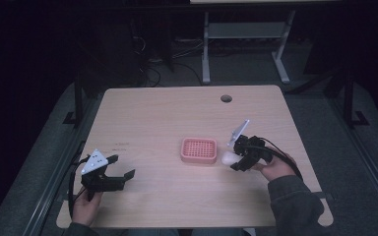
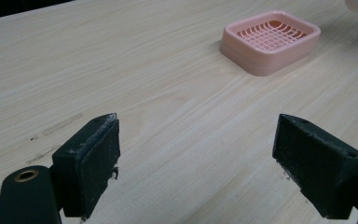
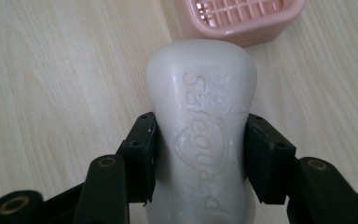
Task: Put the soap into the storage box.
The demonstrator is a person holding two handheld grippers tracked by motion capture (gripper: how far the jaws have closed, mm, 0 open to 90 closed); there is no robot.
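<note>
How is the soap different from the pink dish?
The soap is white and solid; the dish is pink with a grid of holes in its floor. The soap is clamped in the right claw beside the dish, while the dish sits flat on the table. The soap has raised letters; the dish looks plain. Both have rounded corners.

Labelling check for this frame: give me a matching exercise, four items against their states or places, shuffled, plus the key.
Items:
1. soap bar
2. soap dish
3. left tool
4. right tool

States:
A. jaws open, nothing between them
B. pink, empty, mid-table
C. white, held off the table beside the dish
D. jaws shut on the soap

Pairs: 1-C, 2-B, 3-A, 4-D
</note>
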